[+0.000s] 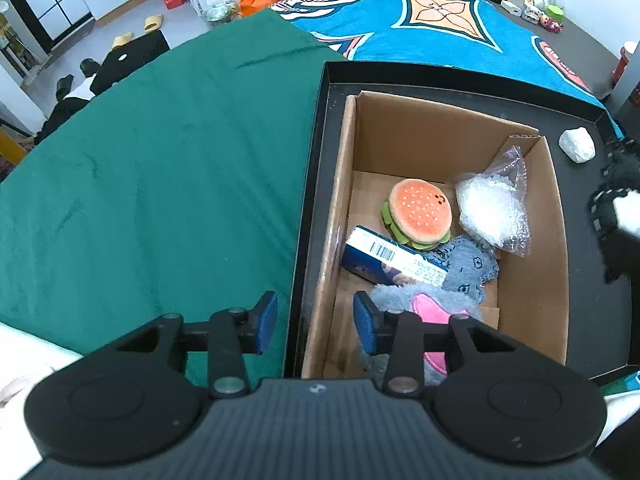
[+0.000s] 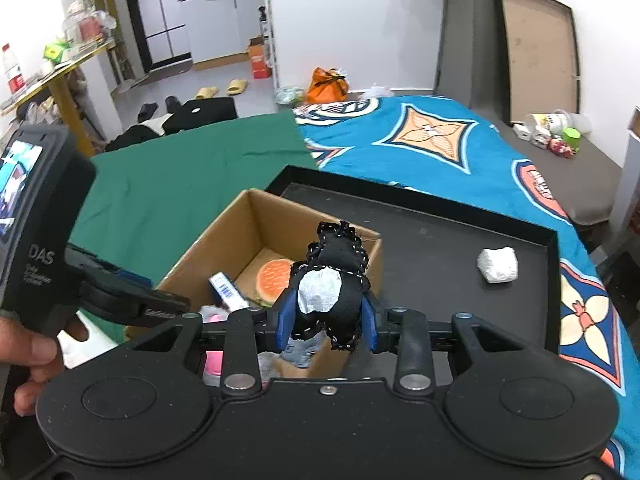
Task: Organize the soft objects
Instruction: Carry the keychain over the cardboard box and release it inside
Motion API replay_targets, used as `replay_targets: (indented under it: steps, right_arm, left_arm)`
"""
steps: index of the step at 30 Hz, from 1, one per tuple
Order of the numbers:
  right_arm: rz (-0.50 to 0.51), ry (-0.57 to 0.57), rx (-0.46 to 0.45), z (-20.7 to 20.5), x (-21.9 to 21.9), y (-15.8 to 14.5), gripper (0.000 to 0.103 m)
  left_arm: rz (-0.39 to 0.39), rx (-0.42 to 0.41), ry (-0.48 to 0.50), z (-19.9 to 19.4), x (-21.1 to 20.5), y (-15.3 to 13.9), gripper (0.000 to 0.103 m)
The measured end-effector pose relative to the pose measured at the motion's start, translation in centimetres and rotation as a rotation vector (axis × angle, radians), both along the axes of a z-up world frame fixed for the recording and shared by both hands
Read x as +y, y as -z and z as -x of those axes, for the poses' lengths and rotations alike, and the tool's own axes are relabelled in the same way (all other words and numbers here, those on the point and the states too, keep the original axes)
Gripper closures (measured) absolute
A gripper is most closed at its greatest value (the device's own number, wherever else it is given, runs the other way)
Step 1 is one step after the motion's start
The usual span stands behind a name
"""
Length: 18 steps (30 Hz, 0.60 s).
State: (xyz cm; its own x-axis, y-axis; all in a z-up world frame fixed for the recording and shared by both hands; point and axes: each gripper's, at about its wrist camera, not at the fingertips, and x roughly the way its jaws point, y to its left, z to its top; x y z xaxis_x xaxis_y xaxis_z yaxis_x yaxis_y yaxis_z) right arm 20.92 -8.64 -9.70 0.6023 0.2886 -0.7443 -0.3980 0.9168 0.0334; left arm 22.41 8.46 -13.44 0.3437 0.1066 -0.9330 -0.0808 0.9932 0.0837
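**Black plush pinched above the box, left tongs empty at its rim**

The black plush toy [image 2: 334,292], dark with white stitched edging and a white patch, is pinched between the blue pads of the right tongs [image 2: 328,322] and held up in front of the cardboard box [image 2: 224,232]. In the left wrist view the same toy shows at the right edge, beside the box.

Inside the box lie a plush hamburger [image 1: 418,214], a blue carton with a barcode [image 1: 384,258], a denim-look soft toy [image 1: 466,268], a grey-and-pink fluffy toy [image 1: 424,304] and a clear bag of white filling [image 1: 494,208]. The hamburger touches the carton and the denim toy; the bag leans against the right wall.

The left tongs [image 1: 316,324] stand partly spread with nothing between the pads, straddling the near left wall of the box. A hand [image 2: 32,352] grips their handle in the right wrist view.

The box sits in a shallow black tray [image 1: 316,128], where a crumpled white wad [image 2: 498,264] also lies, well apart from the box. The tray rests on a bed covered by a green cloth [image 1: 160,160] and a blue patterned blanket [image 2: 440,152].
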Motion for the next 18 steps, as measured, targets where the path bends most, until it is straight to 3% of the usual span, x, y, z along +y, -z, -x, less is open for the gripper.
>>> replay_targets:
  steps: [7,18]
  right_arm:
    - [-0.008,-0.038,0.039,0.4,1.1,0.1,0.057]
    - [-0.045,0.012,0.063,0.5,-1.5,0.0,0.052]
  left_arm:
    - [0.028,-0.001,-0.012,0.0,0.5,0.1,0.090]
    - [0.027,-0.015,-0.006,0.2,0.2,-0.2,0.092]
